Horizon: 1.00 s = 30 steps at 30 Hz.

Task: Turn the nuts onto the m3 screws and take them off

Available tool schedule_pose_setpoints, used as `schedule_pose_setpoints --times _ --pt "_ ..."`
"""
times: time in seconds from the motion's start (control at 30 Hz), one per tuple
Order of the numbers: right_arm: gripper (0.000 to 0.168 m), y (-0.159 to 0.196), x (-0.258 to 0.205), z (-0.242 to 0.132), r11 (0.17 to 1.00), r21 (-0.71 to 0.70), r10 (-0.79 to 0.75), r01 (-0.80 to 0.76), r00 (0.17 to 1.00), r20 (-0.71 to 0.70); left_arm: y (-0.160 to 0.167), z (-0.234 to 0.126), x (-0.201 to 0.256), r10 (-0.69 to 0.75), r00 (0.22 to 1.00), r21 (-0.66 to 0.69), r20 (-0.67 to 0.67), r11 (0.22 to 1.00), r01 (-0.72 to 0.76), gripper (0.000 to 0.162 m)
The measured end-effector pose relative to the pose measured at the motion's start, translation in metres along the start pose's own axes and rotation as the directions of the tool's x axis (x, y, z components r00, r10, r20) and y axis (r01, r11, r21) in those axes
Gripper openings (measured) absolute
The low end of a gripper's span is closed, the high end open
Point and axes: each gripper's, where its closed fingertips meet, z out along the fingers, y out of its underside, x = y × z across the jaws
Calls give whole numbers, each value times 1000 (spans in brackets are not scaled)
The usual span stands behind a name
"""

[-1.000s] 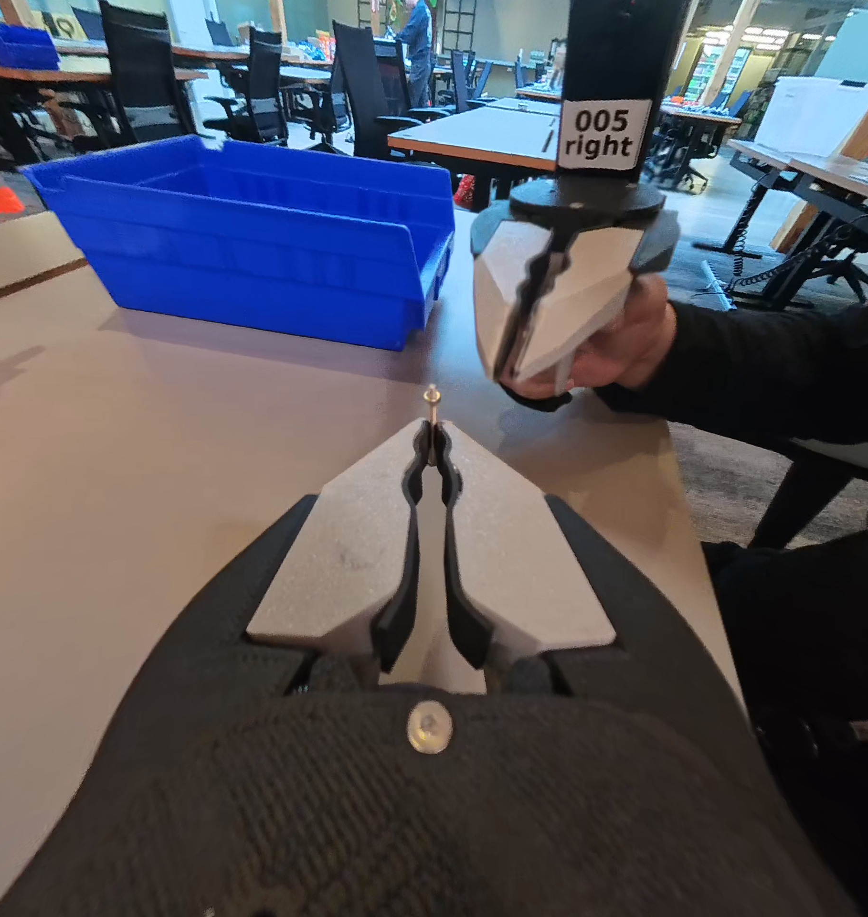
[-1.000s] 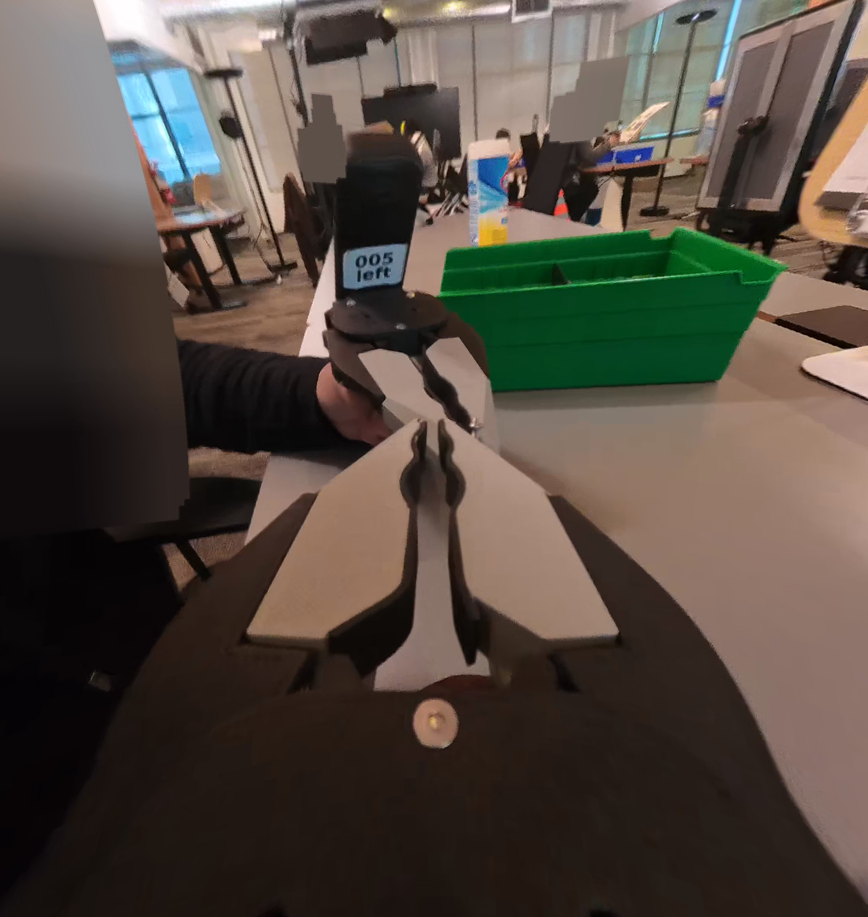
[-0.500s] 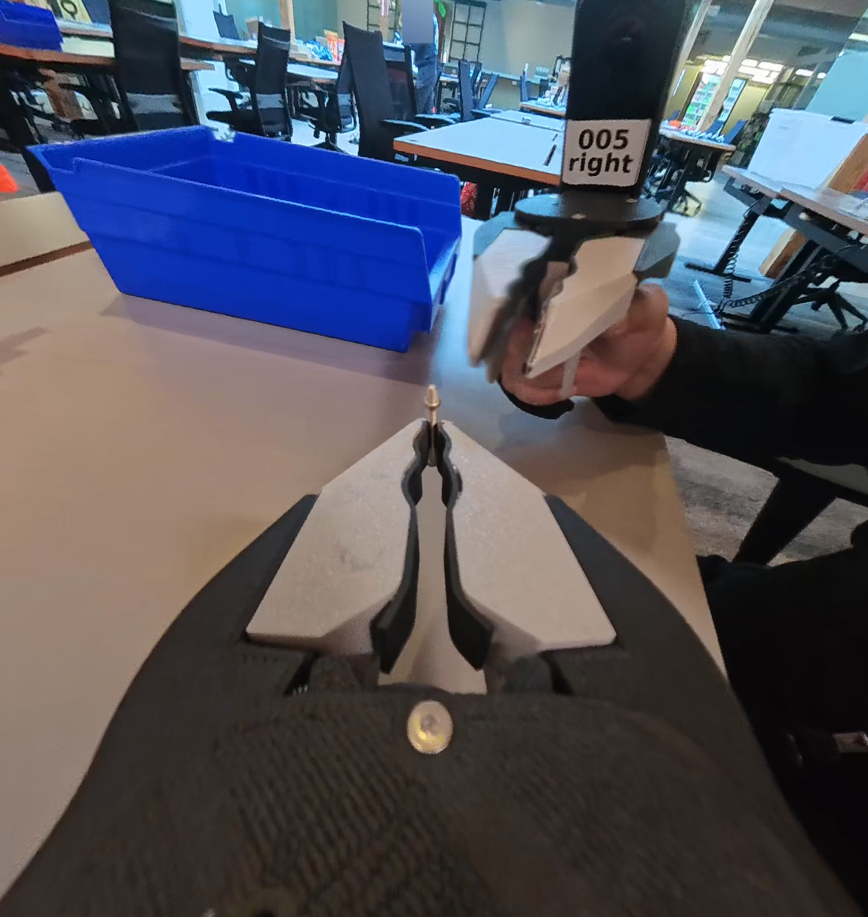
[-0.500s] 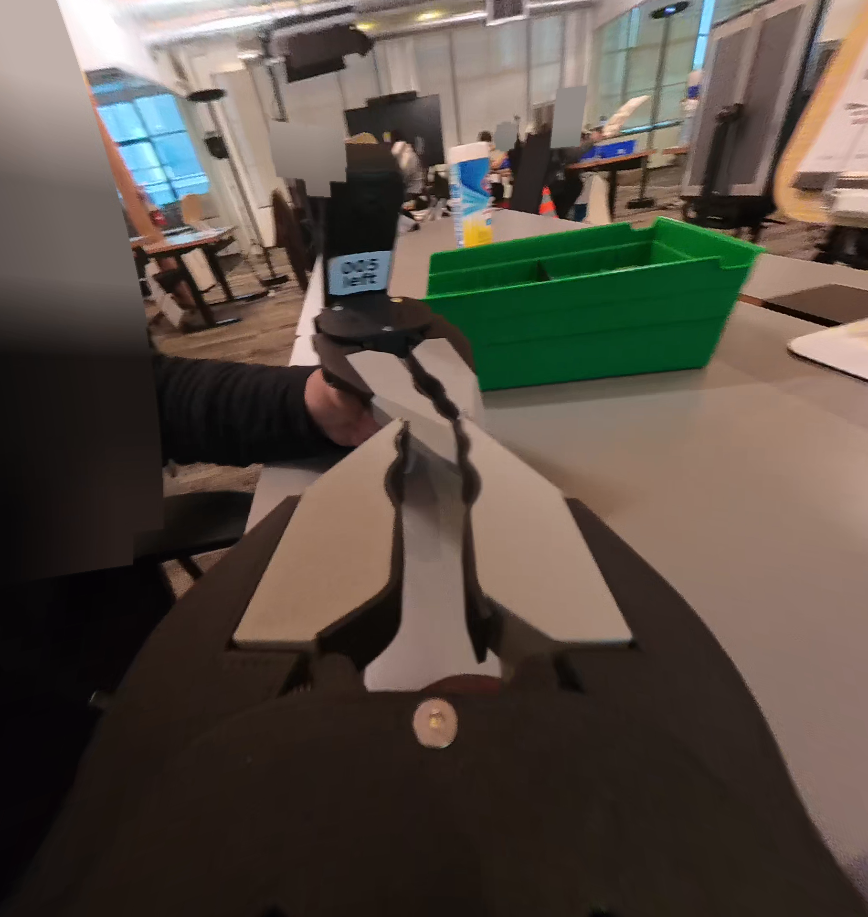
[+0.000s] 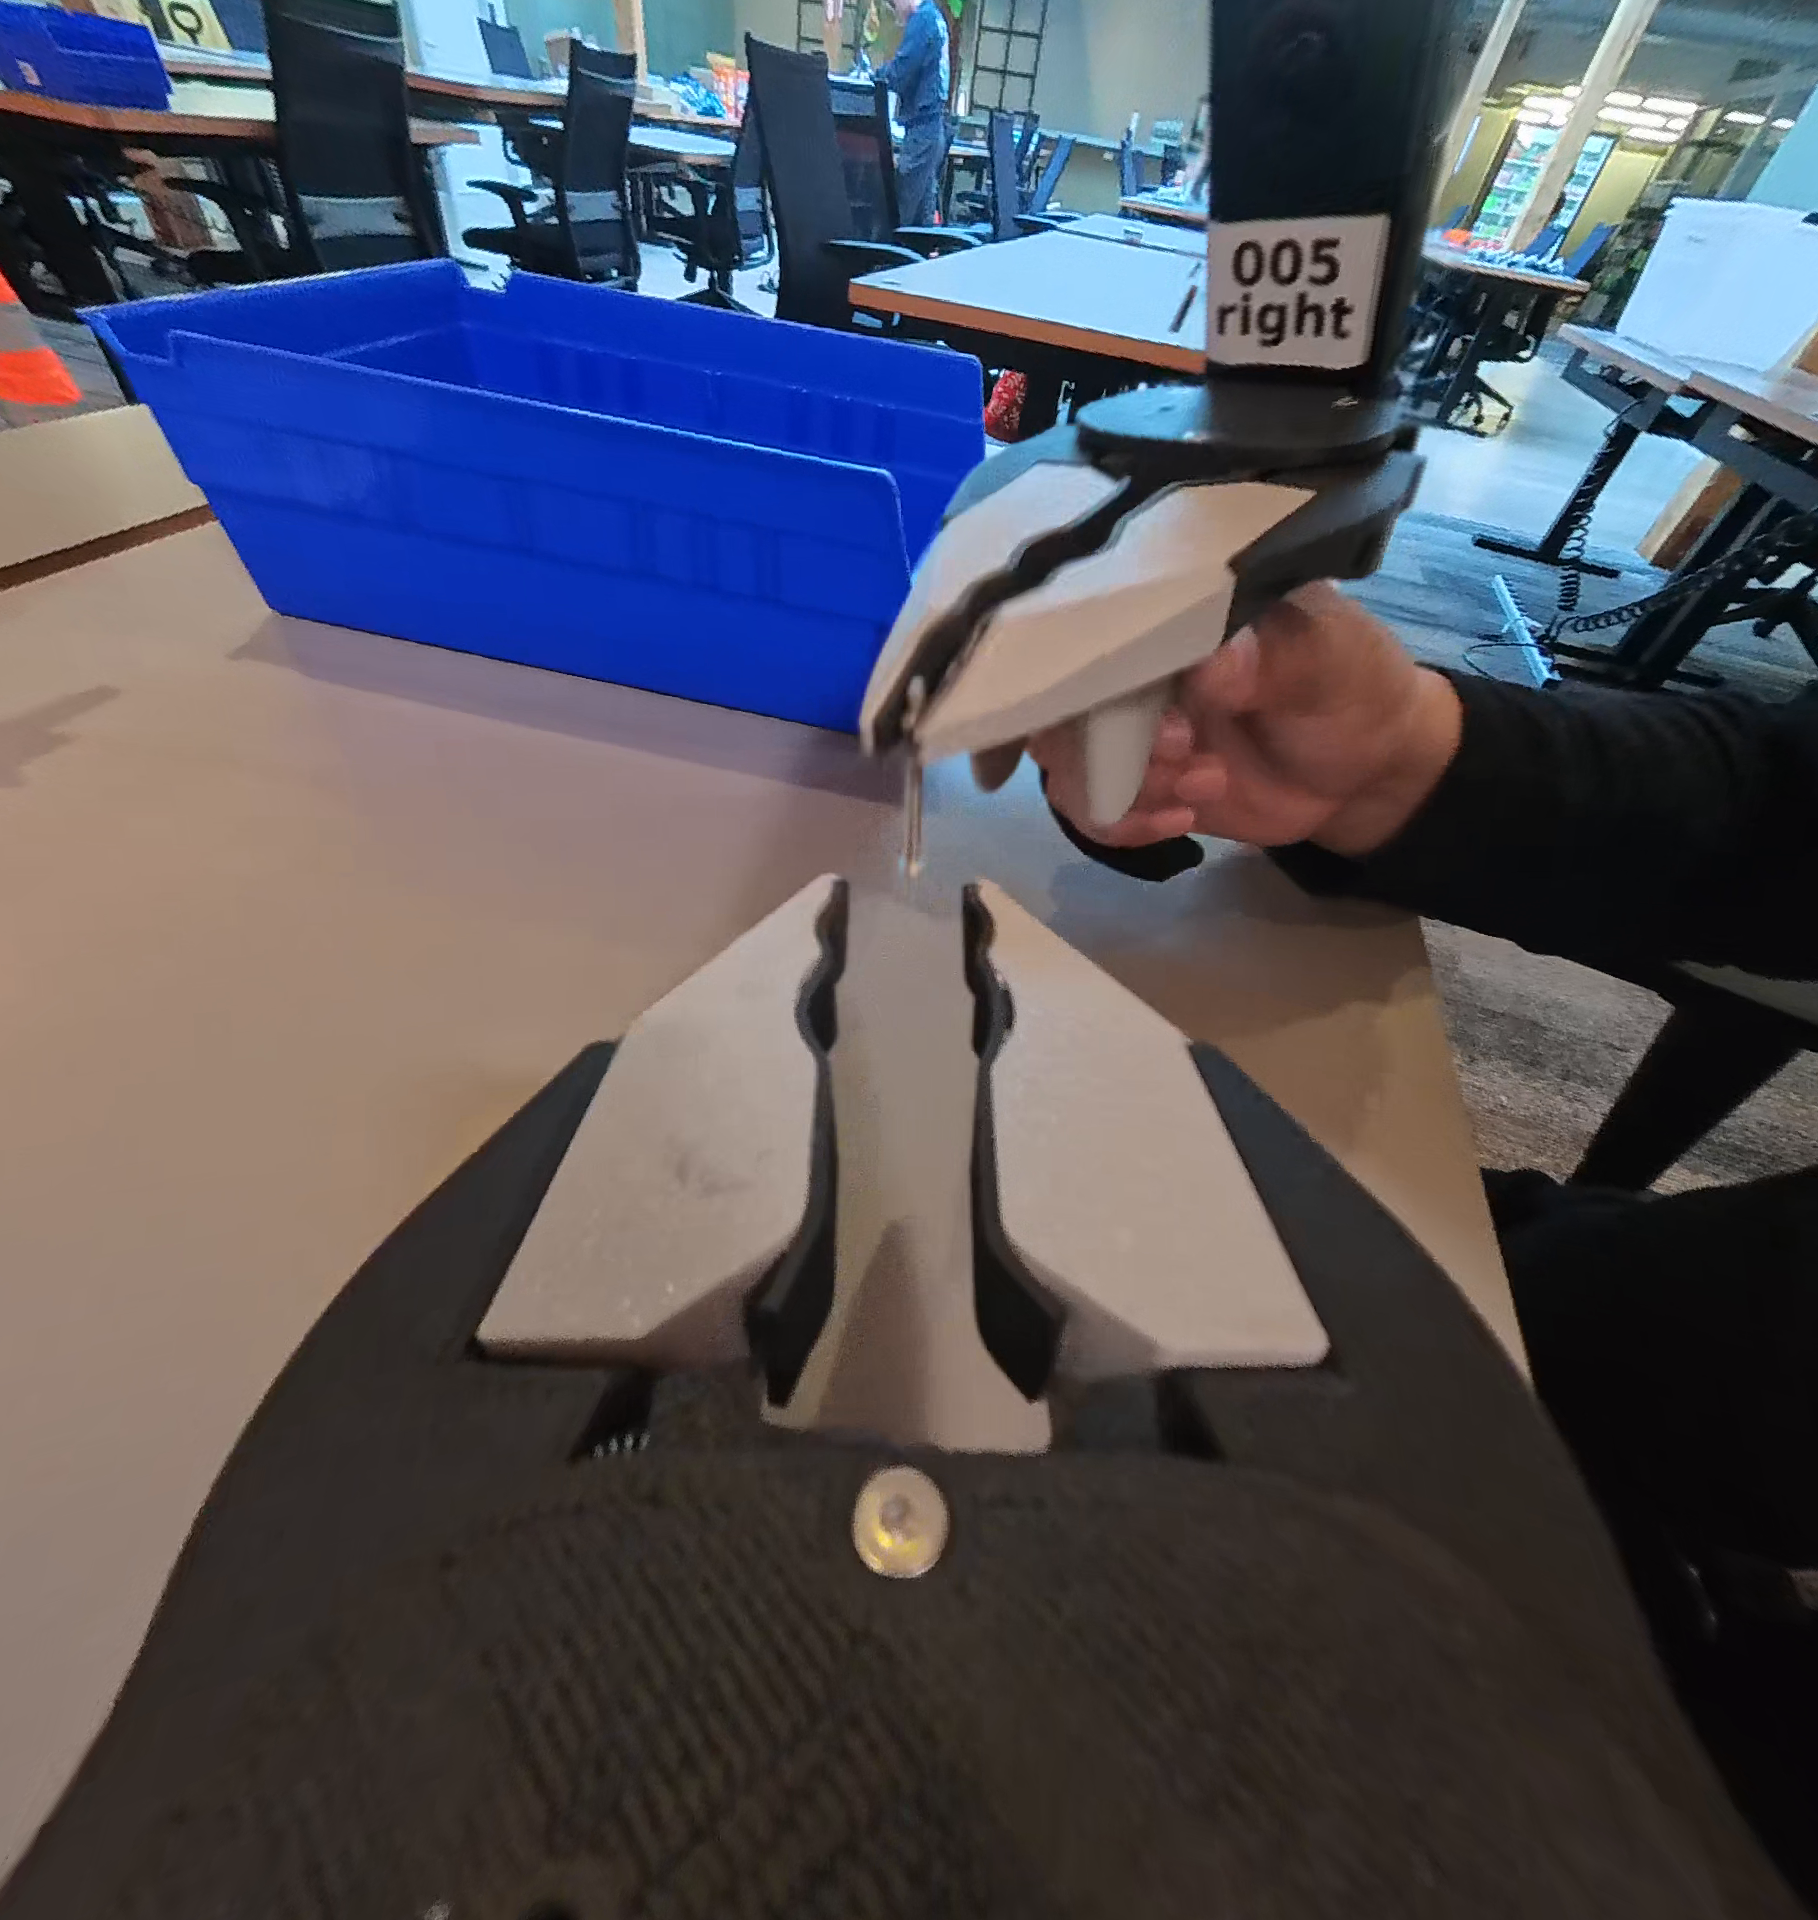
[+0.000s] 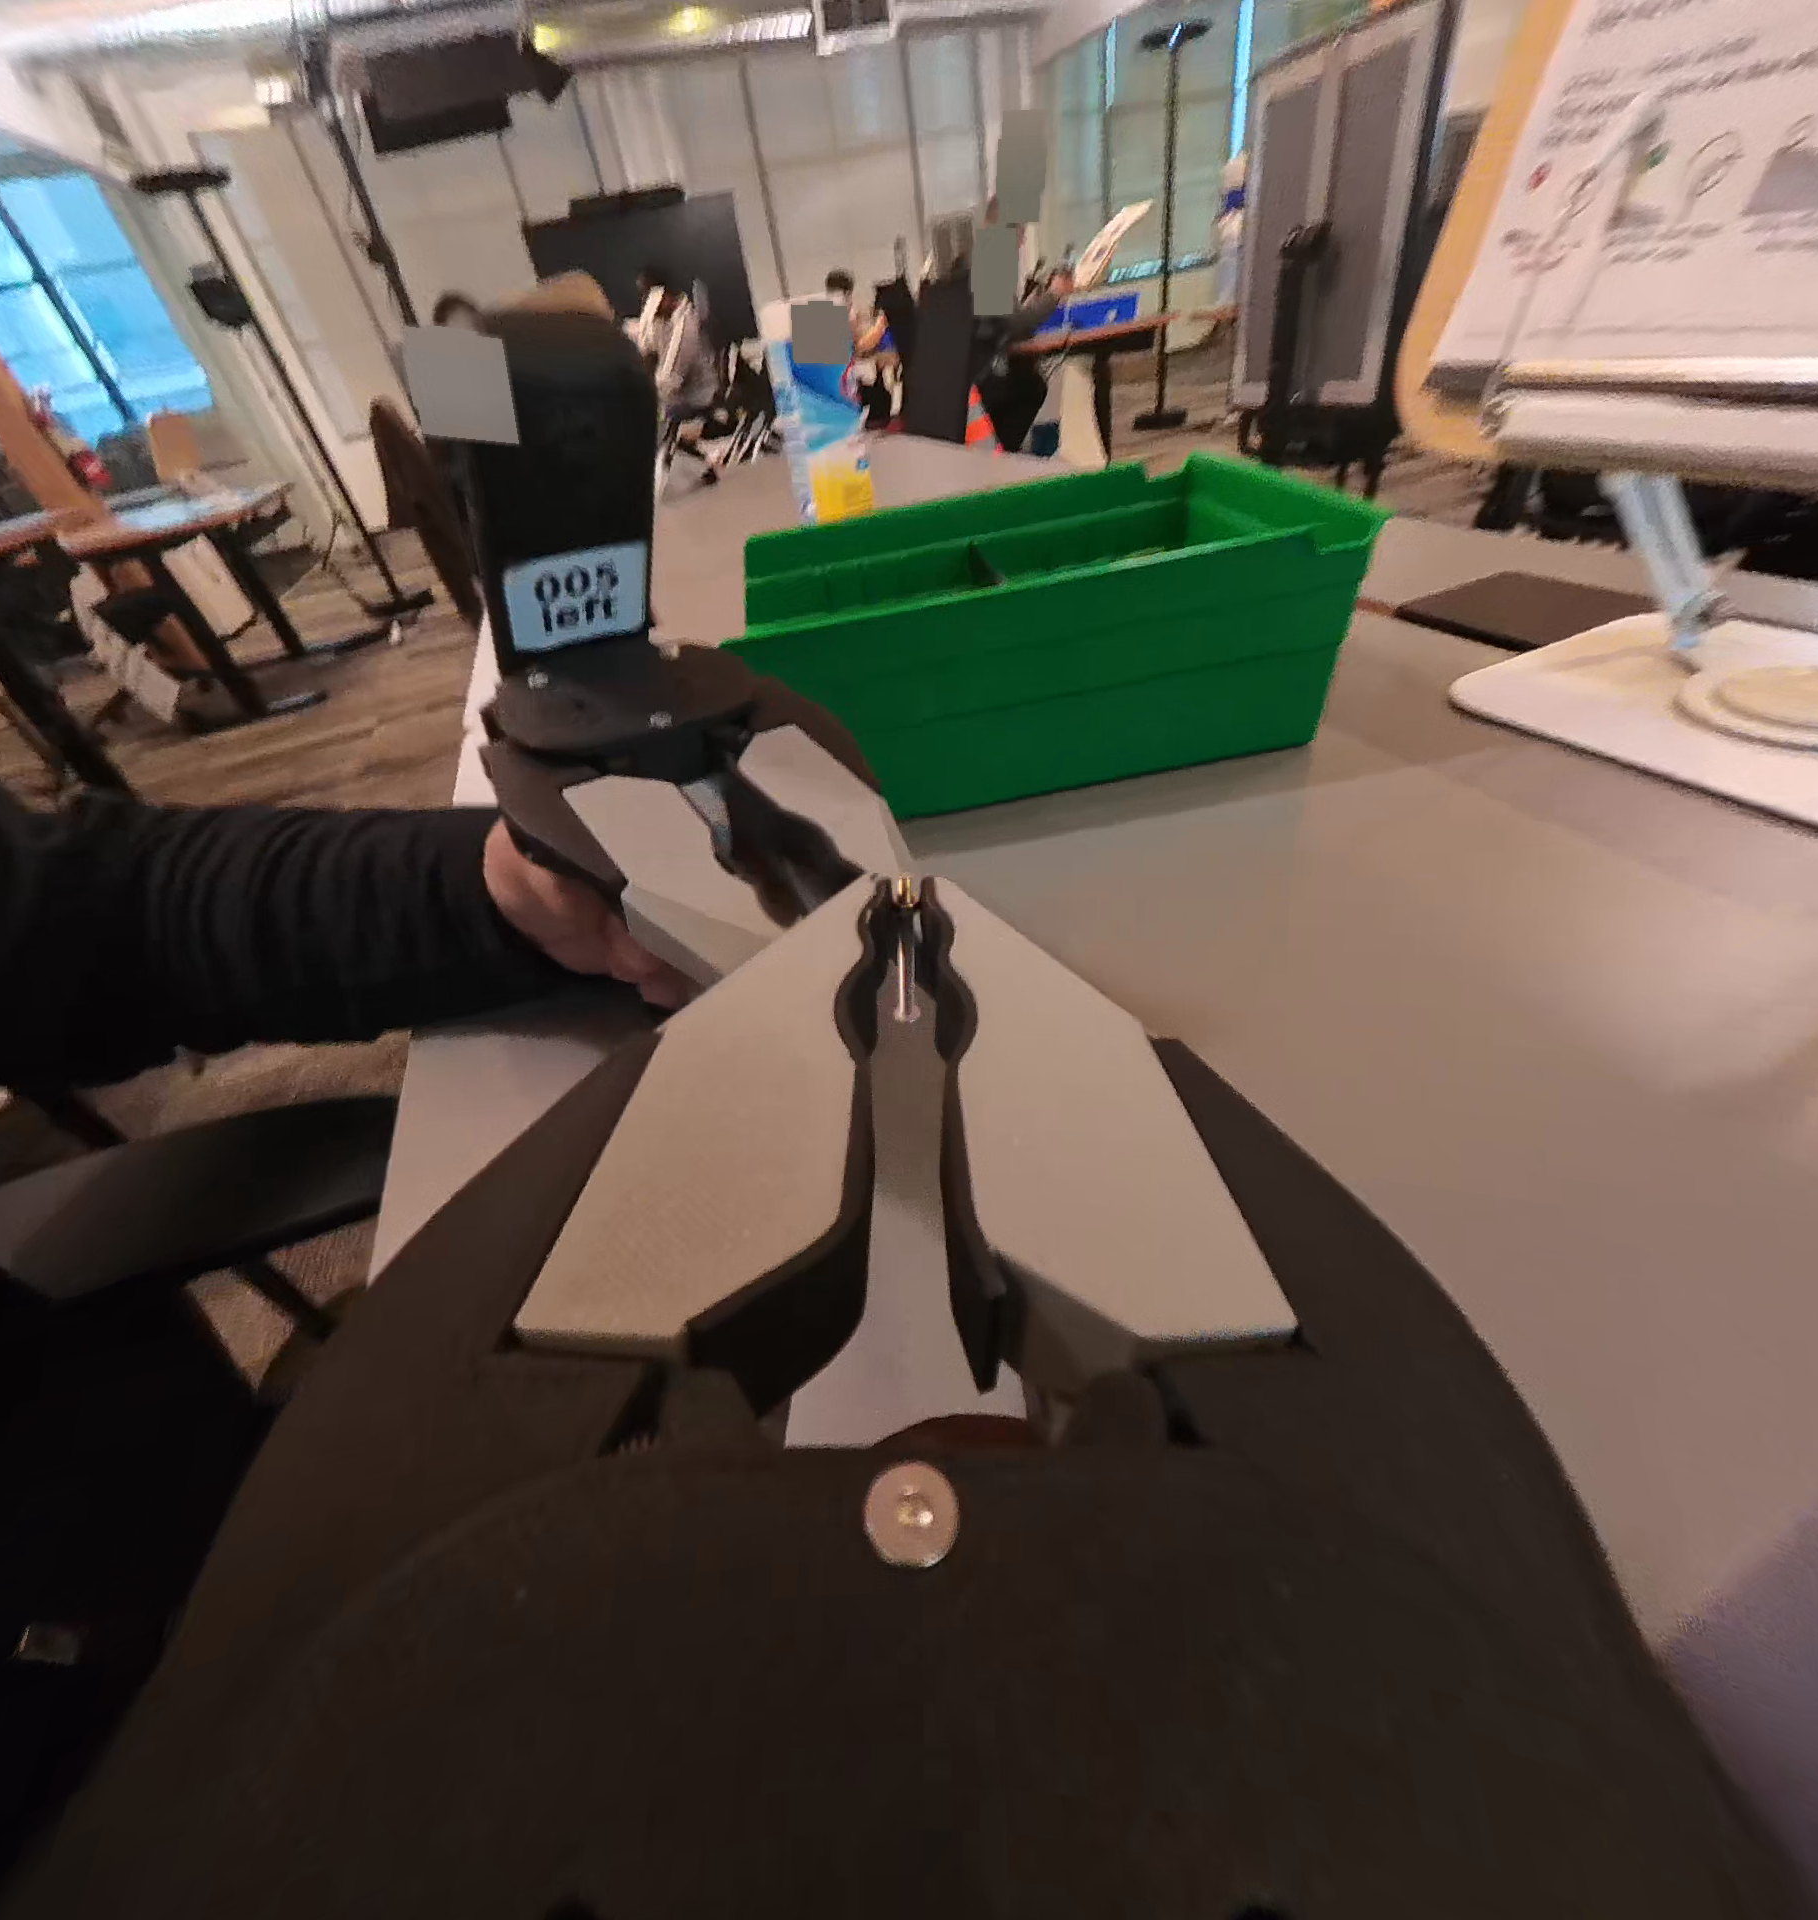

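A thin silver m3 screw (image 5: 912,805) with a small brass nut (image 6: 903,888) at its end hangs tip-down from my right gripper (image 5: 900,717), which is shut on its nut end. In the right wrist view the screw (image 6: 905,966) lies between the right gripper's (image 6: 903,906) closed tips. My left gripper (image 5: 900,899) is open and empty, its fingers spread just below the screw's tip. It also shows in the right wrist view (image 6: 796,883), partly hidden behind my right fingers.
A blue bin (image 5: 531,520) stands on the grey table (image 5: 261,935) at the back left. A green bin (image 6: 1040,665) with dividers stands behind the grippers in the right wrist view, with a bottle (image 6: 827,457) beyond it and a white stand (image 6: 1663,707) to the right. The tips of both grippers are at nearly the same place.
The left gripper held the screw upright and has opened. The right gripper opened, came down over the nut end, shut on it, and now holds the screw.
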Motion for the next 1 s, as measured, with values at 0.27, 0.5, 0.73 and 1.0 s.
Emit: schedule_pose_setpoints --times 0.27,0.5,0.73,1.0 --pt "2 -103 52 -114 951 -46 -281 305 795 -537 0 -2 -6 -5 999 -2 33 1000 5 27" --pt "2 -18 185 -155 916 -398 -242 -51 721 -650 3 2 -5 27 998 -24 48 999 -26 26" --pt "3 29 228 -158 859 -487 -259 -155 689 -677 0 -2 -10 6 998 2 57 1000 -6 25" --pt "3 40 232 -146 845 -518 -283 -131 712 -642 -1 -1 -8 5 999 8 33 1000 -5 25"
